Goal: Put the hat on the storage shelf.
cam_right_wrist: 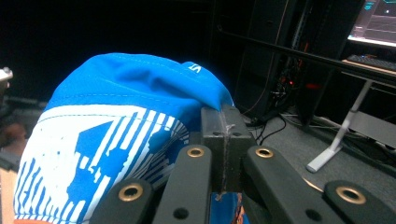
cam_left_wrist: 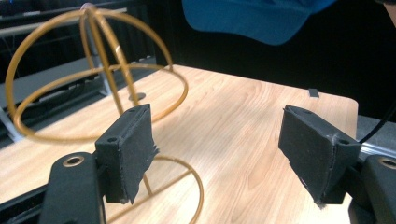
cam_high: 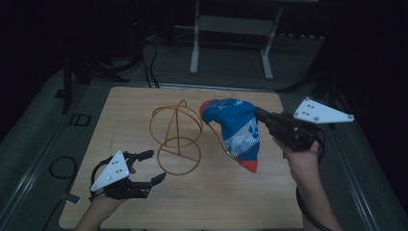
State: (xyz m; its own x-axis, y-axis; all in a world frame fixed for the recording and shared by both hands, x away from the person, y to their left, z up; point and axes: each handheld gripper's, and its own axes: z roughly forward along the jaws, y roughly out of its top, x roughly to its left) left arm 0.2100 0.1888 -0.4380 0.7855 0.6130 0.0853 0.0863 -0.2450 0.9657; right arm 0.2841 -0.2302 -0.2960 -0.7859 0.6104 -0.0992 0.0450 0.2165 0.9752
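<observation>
Blue-and-white fabric cap with a red brim (cam_high: 235,132) hangs clamped in the right gripper (cam_high: 260,115), just beside the golden wire-hoop stand (cam_high: 176,136). Near that stand, the left gripper (cam_high: 153,166) gapes wide, holding nothing

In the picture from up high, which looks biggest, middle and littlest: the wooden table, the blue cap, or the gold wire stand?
1. The wooden table looks biggest by far.
2 and 3. The blue cap and the gold wire stand look about alike. The cap hangs raised, nearer the camera, so I won't rank them.
</observation>
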